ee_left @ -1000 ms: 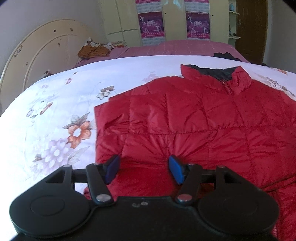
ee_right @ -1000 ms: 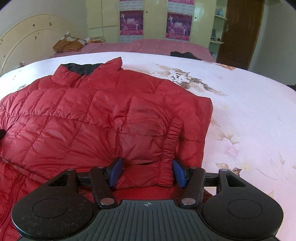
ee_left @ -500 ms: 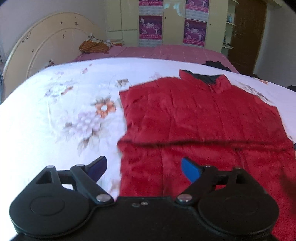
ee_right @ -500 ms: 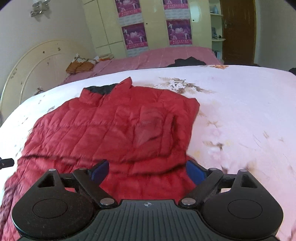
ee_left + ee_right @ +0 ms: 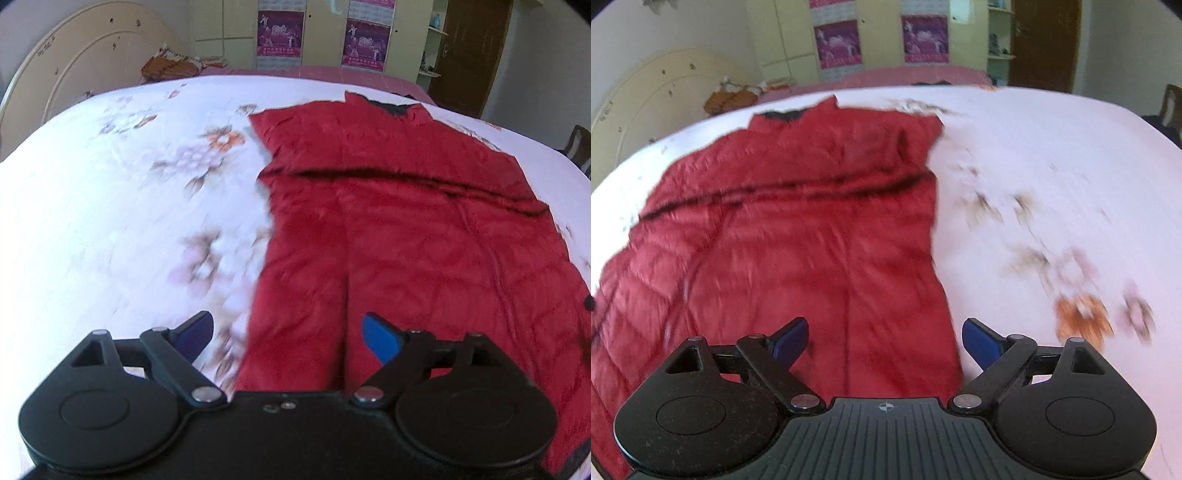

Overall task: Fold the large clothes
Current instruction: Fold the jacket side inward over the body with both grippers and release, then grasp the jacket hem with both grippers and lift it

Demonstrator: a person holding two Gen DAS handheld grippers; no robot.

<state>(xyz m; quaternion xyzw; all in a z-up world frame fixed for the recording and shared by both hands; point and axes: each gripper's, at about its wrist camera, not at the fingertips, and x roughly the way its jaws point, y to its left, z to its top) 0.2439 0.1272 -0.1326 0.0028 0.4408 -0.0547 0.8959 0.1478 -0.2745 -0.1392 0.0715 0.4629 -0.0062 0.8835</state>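
Nearest the lens: left gripper (image 5: 286, 334), jaws spread wide after just having been opening, nothing pinched between the blue pads (image 5: 380, 338); below and ahead of it, the left edge of the red padded jacket (image 5: 406, 236), one pad over the floral bed sheet (image 5: 110, 206), the other over red fabric. Likewise the right gripper (image 5: 884, 338), jaws just opened and standing wide, empty, hovering over the jacket's right edge, with its left pad over fabric and its right pad over white sheet. Farther out: jacket lying flat on the bed, a dark crease running across it about midway, dark-lined collar (image 5: 395, 107) at the far end. Beyond that, blurred by motion: a pink bedcover (image 5: 886, 79), a cream curved headboard (image 5: 85, 59), cupboard doors with purple posters (image 5: 838, 44), a brown door (image 5: 476, 48).
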